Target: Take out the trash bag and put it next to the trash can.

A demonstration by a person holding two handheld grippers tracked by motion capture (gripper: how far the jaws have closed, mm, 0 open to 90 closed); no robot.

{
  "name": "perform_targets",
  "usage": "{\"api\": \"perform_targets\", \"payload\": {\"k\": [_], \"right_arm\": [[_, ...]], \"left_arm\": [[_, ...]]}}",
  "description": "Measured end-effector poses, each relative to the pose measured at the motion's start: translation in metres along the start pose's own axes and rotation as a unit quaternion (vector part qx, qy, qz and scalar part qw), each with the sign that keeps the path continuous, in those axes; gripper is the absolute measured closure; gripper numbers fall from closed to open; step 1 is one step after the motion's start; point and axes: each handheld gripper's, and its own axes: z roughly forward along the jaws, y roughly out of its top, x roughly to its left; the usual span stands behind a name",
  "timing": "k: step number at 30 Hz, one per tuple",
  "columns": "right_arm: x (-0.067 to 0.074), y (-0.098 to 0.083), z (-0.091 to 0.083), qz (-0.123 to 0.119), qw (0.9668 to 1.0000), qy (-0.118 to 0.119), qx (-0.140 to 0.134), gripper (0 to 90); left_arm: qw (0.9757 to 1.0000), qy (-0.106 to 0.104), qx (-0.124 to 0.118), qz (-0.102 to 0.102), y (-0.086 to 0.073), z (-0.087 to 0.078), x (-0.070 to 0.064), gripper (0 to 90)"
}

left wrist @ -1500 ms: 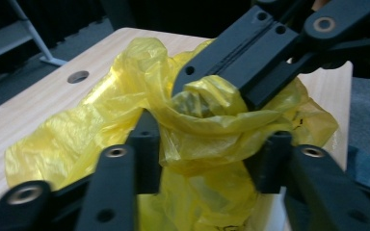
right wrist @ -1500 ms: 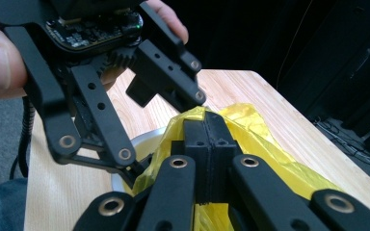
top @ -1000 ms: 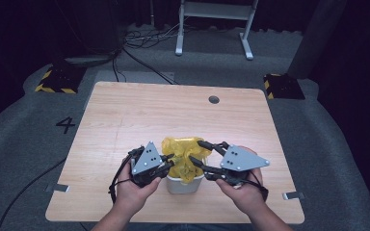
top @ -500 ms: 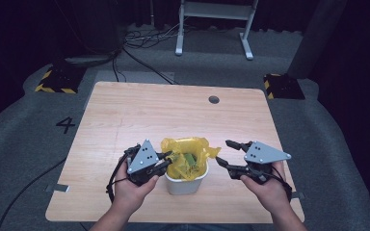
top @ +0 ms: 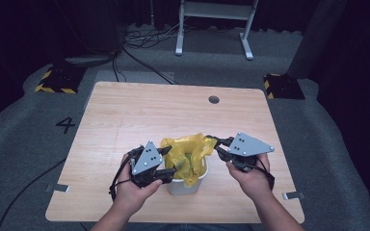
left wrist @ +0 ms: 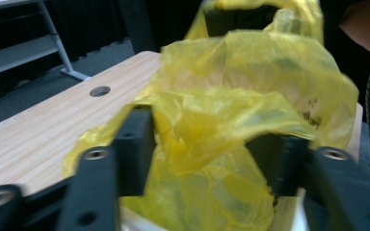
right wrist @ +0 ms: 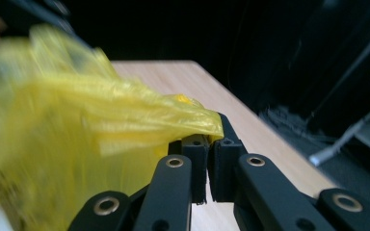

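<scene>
Right gripper (right wrist: 207, 144) fingers pinch the yellow bag's (top: 185, 154) rim; left gripper (left wrist: 202, 149) fingers, seemingly loose, just opened around it.

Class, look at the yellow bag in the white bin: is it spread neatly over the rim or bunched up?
Bunched up. The yellow bag stands crumpled above the white bin, and the right gripper pinches one edge.

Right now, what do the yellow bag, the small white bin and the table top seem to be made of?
Thin yellow bag: likely plastic film, as it is translucent, glossy and crumpled. Small white bin: probably smooth, matte plastic, though little of it shows. Pale table top: a wood-grain surface with a matte finish; whether it is laminate or solid wood is unclear.
</scene>
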Motion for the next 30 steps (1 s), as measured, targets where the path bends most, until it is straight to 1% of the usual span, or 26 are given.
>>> {"api": "perform_targets", "payload": {"k": [3, 4, 5, 6, 7, 8, 10, 11, 14, 15, 16, 18, 20, 21, 22, 23, 24, 26, 28, 30], "right_arm": [[0.006, 0.015, 0.0, -0.009, 0.9993, 0.02, -0.031, 87.0], [0.008, 0.019, 0.001, -0.013, 0.9989, 0.026, -0.037, 86.9], [0.011, 0.023, 0.001, -0.019, 0.9982, 0.036, -0.044, 86.8], [0.014, 0.026, 0.002, -0.026, 0.9975, 0.041, -0.051, 86.7], [0.018, 0.03, 0.002, -0.031, 0.9968, 0.047, -0.056, 86.7], [0.022, 0.032, 0.002, -0.036, 0.9958, 0.057, -0.062, 86.7], [0.03, 0.037, 0.003, -0.046, 0.994, 0.072, -0.068, 86.5], [0.033, 0.039, 0.004, -0.051, 0.9931, 0.082, -0.067, 86.3], [0.041, 0.043, 0.009, -0.065, 0.9898, 0.109, -0.065, 85.7], [0.044, 0.044, 0.011, -0.068, 0.9884, 0.119, -0.065, 85.4], [0.045, 0.045, 0.012, -0.07, 0.9875, 0.124, -0.068, 85.3], [0.05, 0.046, 0.013, -0.073, 0.9853, 0.135, -0.075, 85.3], [0.054, 0.048, 0.016, -0.075, 0.984, 0.142, -0.076, 85.1], [0.055, 0.048, 0.017, -0.075, 0.9839, 0.144, -0.075, 84.9], [0.055, 0.047, 0.018, -0.071, 0.9844, 0.143, -0.075, 84.6], [0.054, 0.046, 0.018, -0.067, 0.985, 0.14, -0.074, 83.5], [0.053, 0.046, 0.018, -0.059, 0.9861, 0.136, -0.075, 80.8], [0.049, 0.043, 0.017, -0.039, 0.9888, 0.123, -0.075, 70.7], [0.043, 0.039, 0.014, -0.019, 0.9911, 0.11, -0.072, 55.9], [0.035, 0.034, 0.011, 0.01, 0.9921, 0.106, -0.067, 43.1]], "left_arm": [[1.0, 0.002, 0.003, 0.003, 0.001, 0.003, -0.001, 35.3], [1.0, 0.003, 0.003, 0.003, 0.001, 0.005, -0.002, 34.1], [1.0, 0.008, 0.002, 0.005, 0.001, 0.005, -0.002, 32.5], [0.9998, 0.015, 0.0, 0.01, 0.002, 0.006, -0.003, 29.9], [0.9996, 0.015, 0.003, 0.022, 0.003, 0.006, -0.004, 28.8], [0.9995, 0.014, 0.005, 0.029, 0.004, 0.008, -0.007, 28.4], [0.9991, 0.013, 0.005, 0.04, 0.006, 0.009, -0.009, 27.4], [0.9989, 0.01, 0.008, 0.044, 0.007, 0.01, -0.01, 27.7], [0.9991, -0.003, 0.008, 0.042, 0.009, 0.012, -0.01, 29.4], [0.9992, -0.006, 0.007, 0.039, 0.01, 0.012, -0.009, 30.8], [0.9994, -0.01, 0.004, 0.034, 0.01, 0.012, -0.009, 32.0], [0.9992, -0.018, -0.002, 0.037, 0.011, 0.011, -0.009, 37.0], [0.9989, -0.025, -0.002, 0.039, 0.011, 0.011, -0.009, 45.7], [0.9988, -0.029, 0.001, 0.039, 0.011, 0.01, -0.009, 55.9], [0.9988, -0.034, 0.005, 0.036, 0.011, 0.009, -0.009, 70.1], [0.9988, -0.039, 0.006, 0.03, 0.012, 0.009, -0.008, 79.2], [0.9987, -0.043, 0.006, 0.025, 0.012, 0.008, -0.007, 82.8], [0.9988, -0.044, 0.003, 0.019, 0.011, 0.007, -0.005, 85.5], [0.9988, -0.046, -0.001, 0.015, 0.011, 0.005, -0.004, 86.3], [0.9988, -0.047, -0.009, 0.013, 0.012, 0.003, -0.003, 86.4]]}}
